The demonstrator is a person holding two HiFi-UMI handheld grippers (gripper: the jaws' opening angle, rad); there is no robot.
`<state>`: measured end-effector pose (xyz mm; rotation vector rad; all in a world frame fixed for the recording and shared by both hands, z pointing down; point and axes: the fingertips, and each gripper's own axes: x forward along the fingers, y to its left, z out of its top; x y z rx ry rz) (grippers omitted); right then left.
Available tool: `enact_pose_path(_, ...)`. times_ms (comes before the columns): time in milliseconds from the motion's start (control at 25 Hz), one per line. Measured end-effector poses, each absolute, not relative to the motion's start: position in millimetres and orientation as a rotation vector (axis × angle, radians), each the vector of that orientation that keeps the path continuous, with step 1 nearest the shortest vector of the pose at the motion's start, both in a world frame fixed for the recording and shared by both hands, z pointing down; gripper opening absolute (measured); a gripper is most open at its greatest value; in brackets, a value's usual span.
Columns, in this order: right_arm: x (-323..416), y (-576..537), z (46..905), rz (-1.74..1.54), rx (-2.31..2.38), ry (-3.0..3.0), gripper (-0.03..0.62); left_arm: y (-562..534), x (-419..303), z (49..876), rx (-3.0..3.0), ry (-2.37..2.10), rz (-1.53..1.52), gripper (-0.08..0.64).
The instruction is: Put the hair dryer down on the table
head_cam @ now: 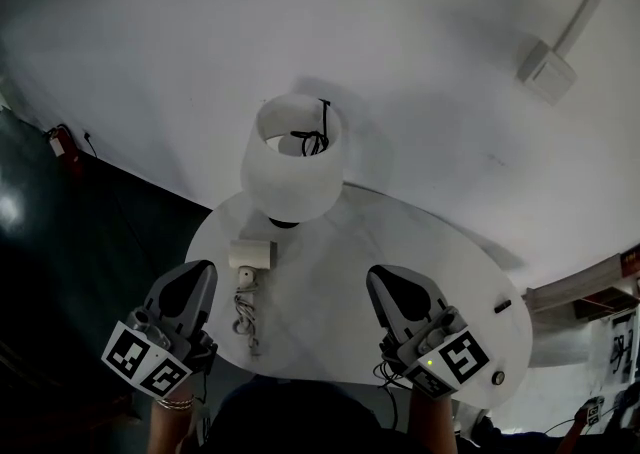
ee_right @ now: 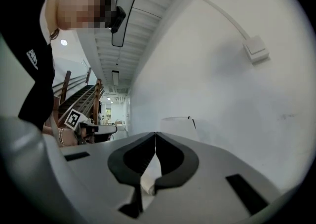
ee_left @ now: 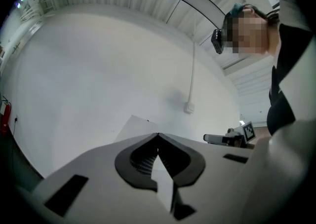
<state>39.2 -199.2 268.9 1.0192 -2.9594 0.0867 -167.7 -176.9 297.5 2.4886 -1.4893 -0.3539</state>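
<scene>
As it lies on the round white worktop, hair dryer: small white blocky body, pale coiled cord trailing toward the near edge
Place: left part of the worktop, just near of the lamp
Left hand-held gripper: jaws together, empty; dryer just to its right, apart
Right hand-held gripper: jaws together, empty; dryer well to its left

The table, the lampshade and the wall are all white.
</scene>
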Motion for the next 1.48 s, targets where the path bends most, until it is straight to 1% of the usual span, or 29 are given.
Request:
enact_pose_path(400,70.8,-196.2,245.6,0.034,1.166,-2.964,0.018,-174.4,-165.7,277.4,2.587,-1.488,-0.304,0.017)
enact_pose_path(560,80.3,-198.5,238.1,-0.083,1.244,-2.882,0.018,-176.9,-169.3,278.2,2.593,-1.492,-0.293,0.017)
enact_pose_path(920,83.3,-198.0,235.3,-0.161,1.237,-2.846,0.018,-180.9,-166.9,292.6,2.56,-1.444,-0.294,0.017)
enact_pose_path(1480,87.6,-202.3,231.8,-0.197,1.255,-2.833,0.018,-185.6,-157.0,303.5,2.557,-1.389,-0.265,0.017)
